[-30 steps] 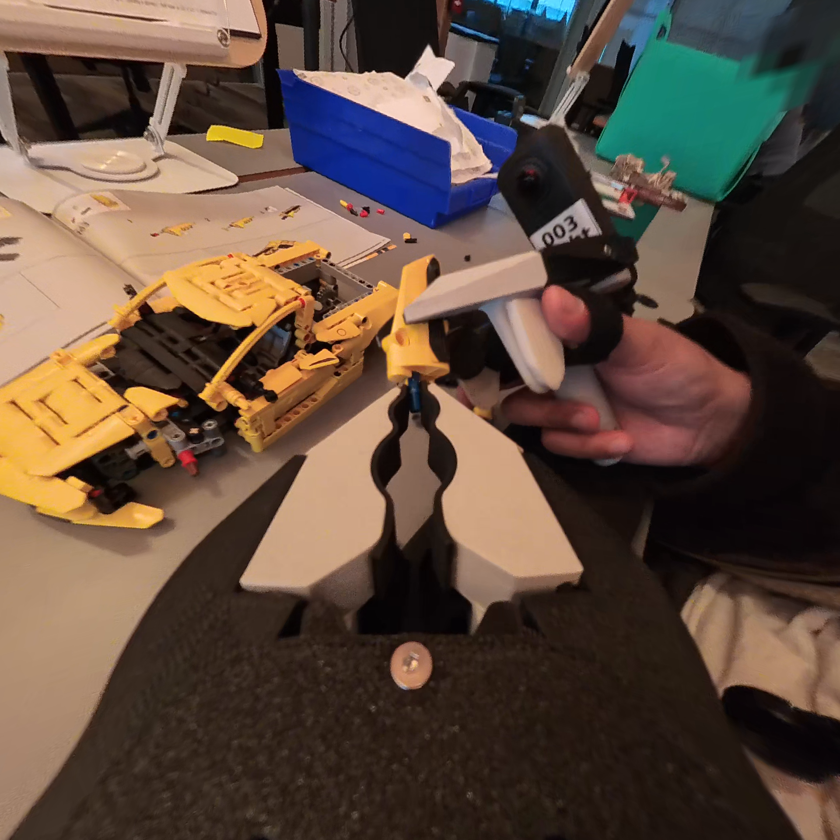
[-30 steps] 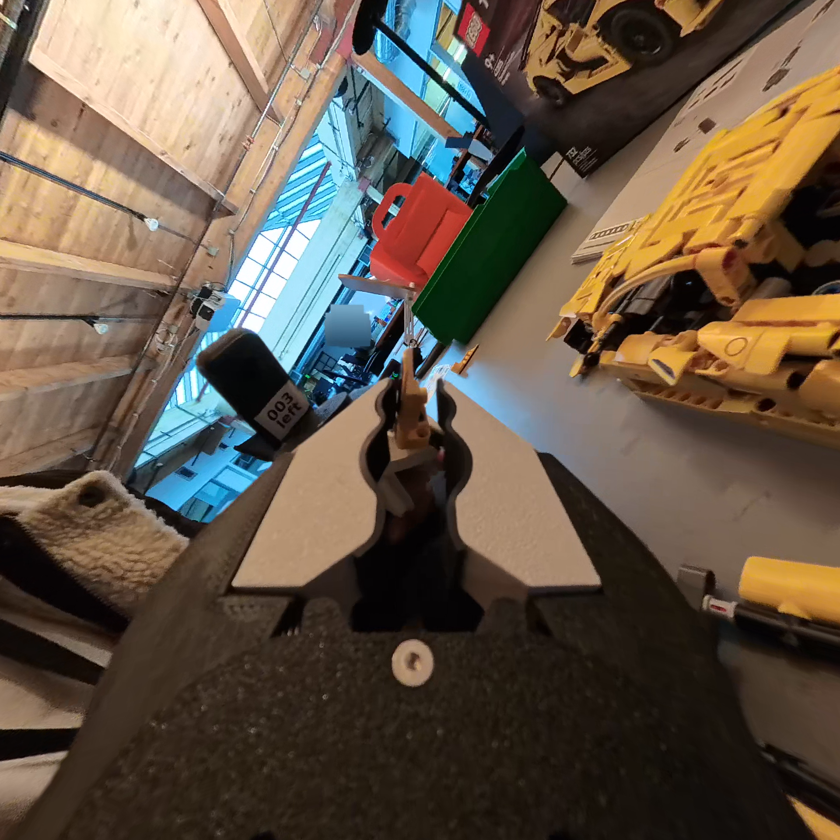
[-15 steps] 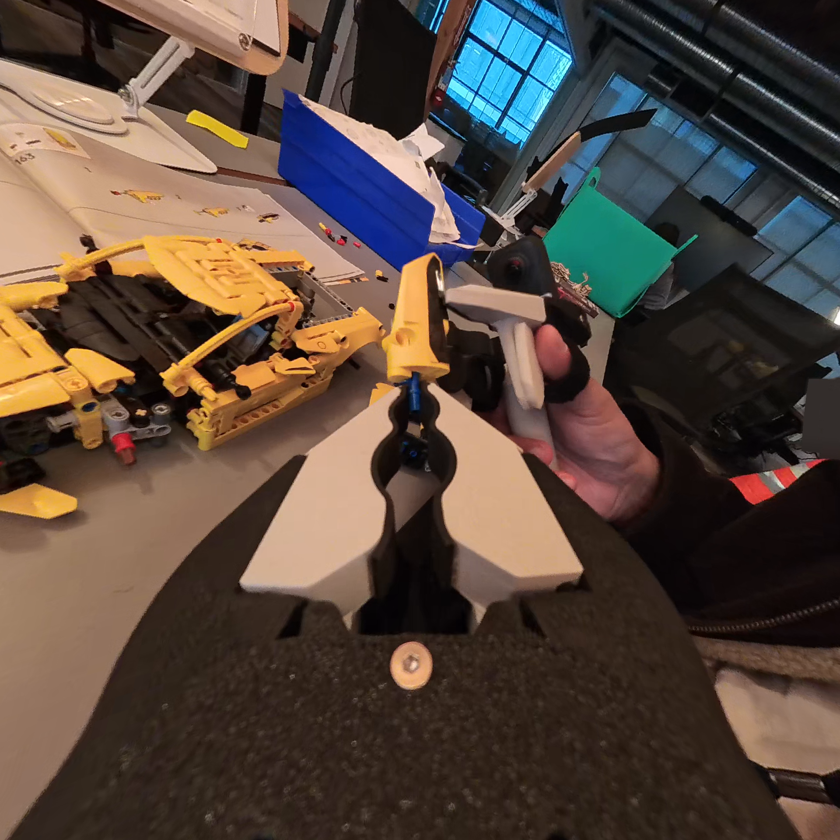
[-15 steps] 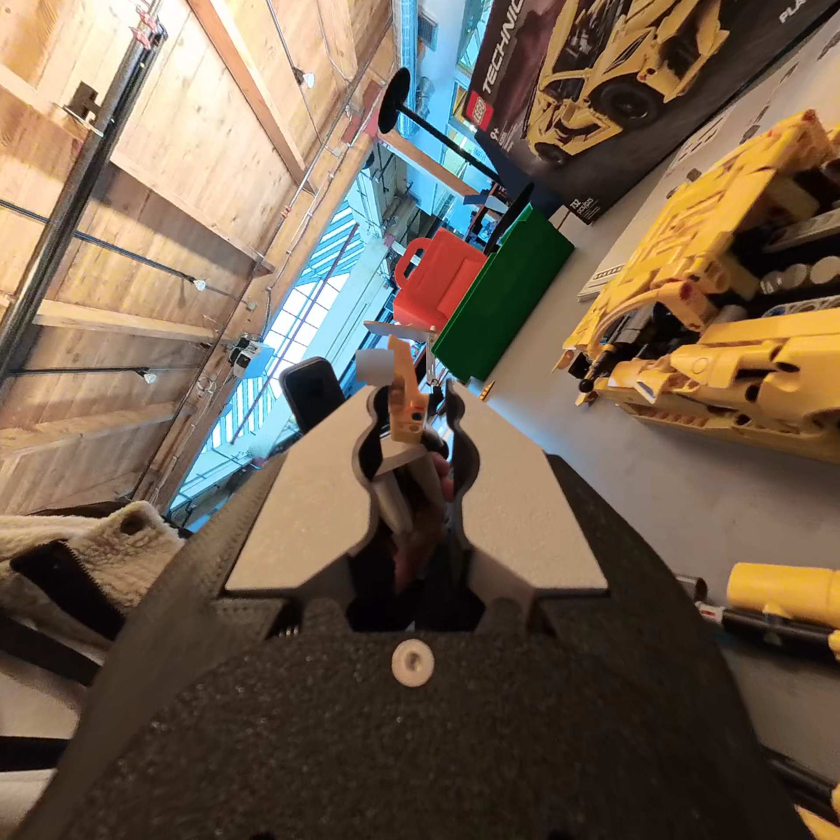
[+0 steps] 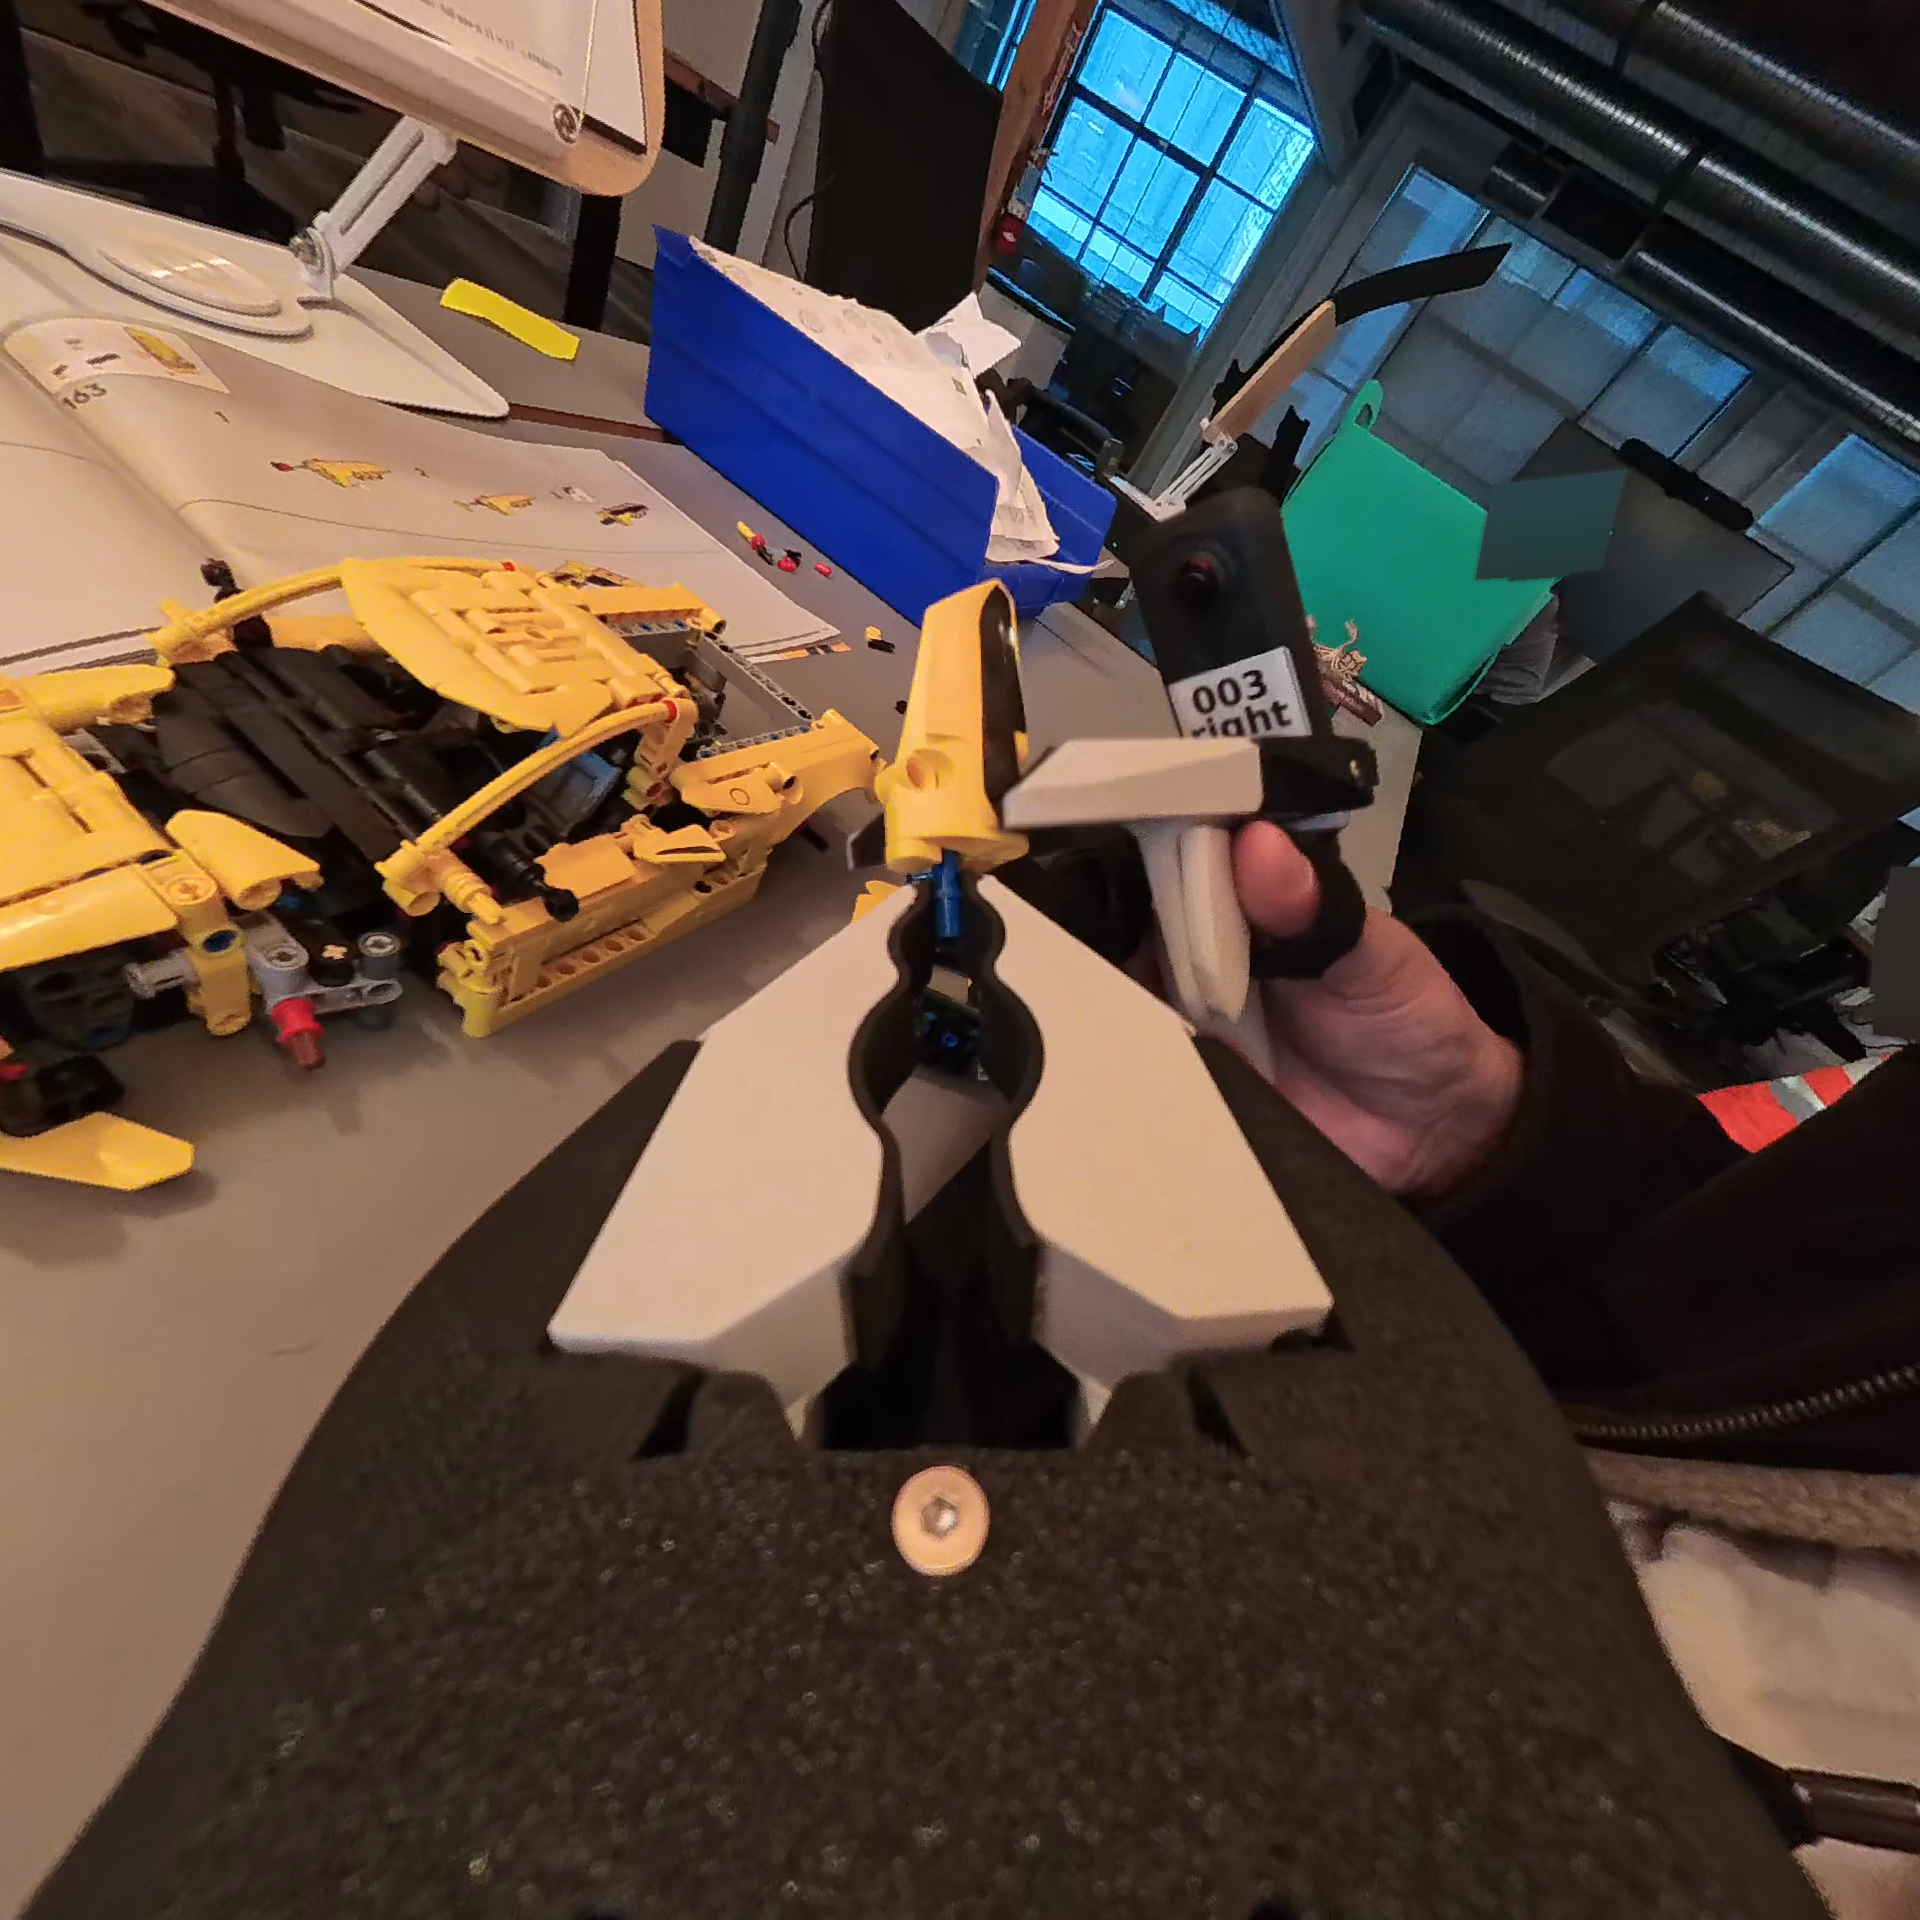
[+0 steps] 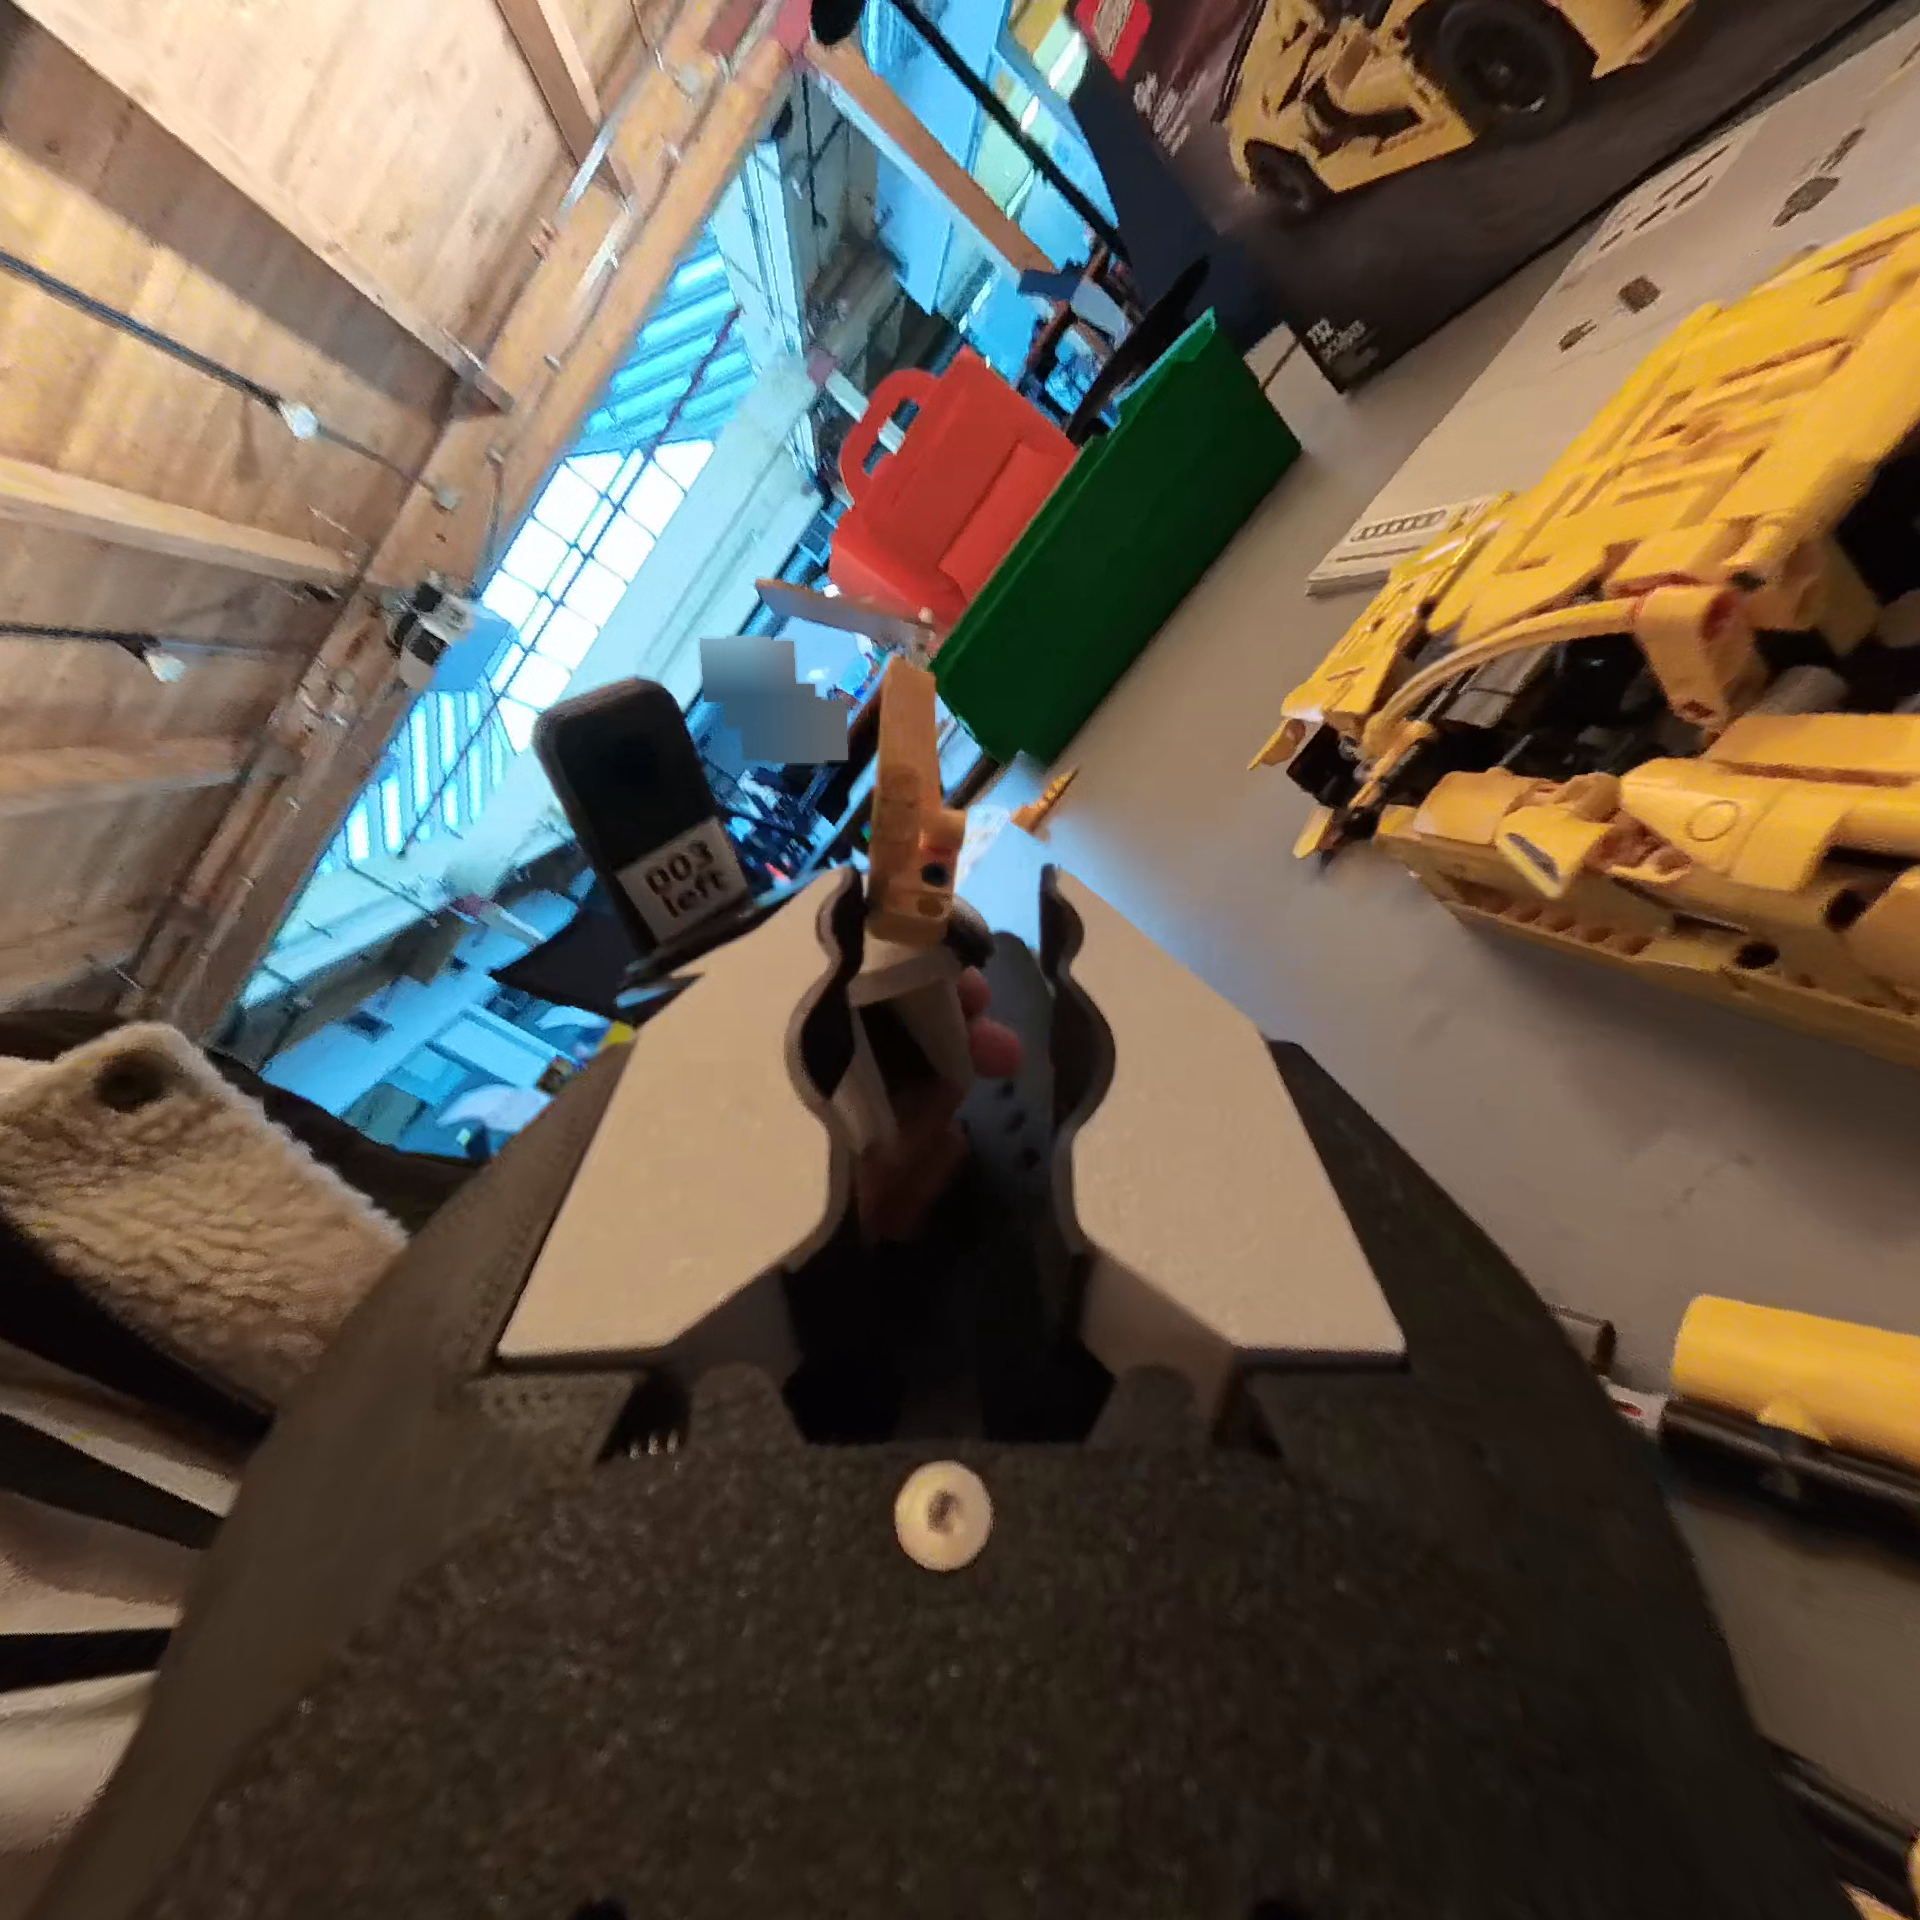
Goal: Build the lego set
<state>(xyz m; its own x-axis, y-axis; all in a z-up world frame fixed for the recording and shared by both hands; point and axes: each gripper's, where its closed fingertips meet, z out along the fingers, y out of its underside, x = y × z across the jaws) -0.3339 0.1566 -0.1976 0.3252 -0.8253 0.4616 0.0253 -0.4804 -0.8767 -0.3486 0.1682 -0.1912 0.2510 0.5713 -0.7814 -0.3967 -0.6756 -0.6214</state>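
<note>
My left gripper (image 5: 948,902) is shut on a blue pin (image 5: 948,900) that sticks into the lower end of a yellow panel piece (image 5: 956,727), held upright above the table. My right gripper (image 6: 951,904) is open, its tips on either side of the same panel (image 6: 909,810), which sits close to its left finger with a gap to the other. In the left wrist view a right gripper fingertip (image 5: 1039,800) touches the panel's side. The half-built yellow car (image 5: 416,748) lies on the grey table to the left and also shows in the right wrist view (image 6: 1662,727).
An open instruction booklet (image 5: 312,488), a white lamp base (image 5: 208,291) and a blue bin with paper (image 5: 831,457) stand behind the car. A green bin (image 6: 1112,551), a red bin (image 6: 945,488), the set's box (image 6: 1351,125) and a loose yellow part (image 6: 1797,1382) are nearby. Both grippers' tips are close together, under 4 cm apart.
The right gripper's jaws have widened around the yellow panel. Both grippers have tilted and shifted a little, and the panel stays on the blue pin in the left gripper.
</note>
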